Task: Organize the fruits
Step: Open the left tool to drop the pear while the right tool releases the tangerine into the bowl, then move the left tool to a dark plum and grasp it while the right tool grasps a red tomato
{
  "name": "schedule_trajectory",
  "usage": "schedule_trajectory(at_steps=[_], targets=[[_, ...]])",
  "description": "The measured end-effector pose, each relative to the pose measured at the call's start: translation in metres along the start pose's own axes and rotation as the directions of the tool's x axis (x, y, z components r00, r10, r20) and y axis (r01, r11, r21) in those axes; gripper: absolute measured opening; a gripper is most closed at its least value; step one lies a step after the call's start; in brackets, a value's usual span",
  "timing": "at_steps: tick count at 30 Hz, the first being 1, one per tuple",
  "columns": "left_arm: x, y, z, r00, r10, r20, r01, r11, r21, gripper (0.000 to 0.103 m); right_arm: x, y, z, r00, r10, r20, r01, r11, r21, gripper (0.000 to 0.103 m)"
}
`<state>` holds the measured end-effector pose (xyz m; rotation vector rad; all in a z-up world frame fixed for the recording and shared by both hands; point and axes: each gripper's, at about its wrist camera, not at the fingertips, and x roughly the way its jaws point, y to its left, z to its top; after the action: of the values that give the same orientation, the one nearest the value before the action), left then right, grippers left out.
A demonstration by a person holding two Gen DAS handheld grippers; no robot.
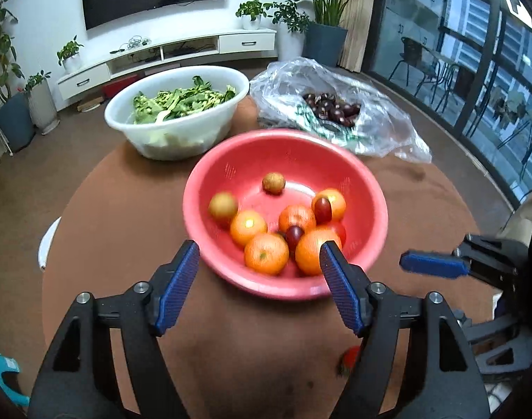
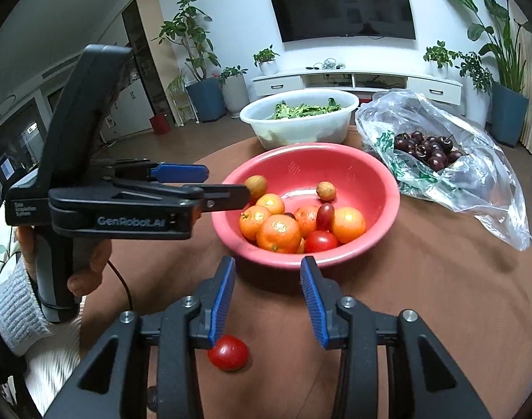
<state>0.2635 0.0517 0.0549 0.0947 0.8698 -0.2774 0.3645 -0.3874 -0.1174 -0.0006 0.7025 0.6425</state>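
A red bowl (image 1: 231, 160) (image 2: 363, 167) on the brown round table holds several oranges (image 1: 266, 253) (image 2: 279, 233), small tomatoes (image 2: 320, 241) and two tan round fruits (image 1: 273, 183) (image 2: 326, 190). My left gripper (image 1: 259, 258) is open and empty, its fingers at the bowl's near rim; it also shows in the right wrist view (image 2: 227, 183) at the bowl's left edge. My right gripper (image 2: 268, 272) is open and empty, just short of the bowl. One red tomato (image 2: 228, 352) (image 1: 349, 358) lies loose on the table under its left finger (image 2: 221, 303).
A white basin of green leaves (image 1: 176, 108) (image 2: 300, 118) stands behind the red bowl. A clear plastic bag with dark cherries (image 1: 332, 108) (image 2: 430, 146) lies at the back right. A white plate edge (image 1: 47, 241) shows at the table's left.
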Motion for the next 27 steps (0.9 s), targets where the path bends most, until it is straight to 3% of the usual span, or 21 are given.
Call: schedule_trajectory(at_steps=[8,15,27], targets=[[-0.029,-0.011,-0.059,0.997,-0.057,-0.056,0.056,0.998,-0.009,0.07,0.002,0.012,-0.028,0.997,0.032,-0.068,-0.035,0.999,-0.033,0.046],[-0.048,-0.032,-0.11,0.983,-0.135,-0.126,0.135,0.991,-0.007,0.07,0.013,0.025,-0.044,0.99,0.053,-0.134,-0.063,0.996,-0.069,0.046],[-0.048,-0.065,-0.151,0.968,-0.133,-0.213,0.15,0.987,0.066,0.069,0.027,0.034,-0.052,0.981,0.059,-0.185,-0.079,0.992,-0.101,0.047]])
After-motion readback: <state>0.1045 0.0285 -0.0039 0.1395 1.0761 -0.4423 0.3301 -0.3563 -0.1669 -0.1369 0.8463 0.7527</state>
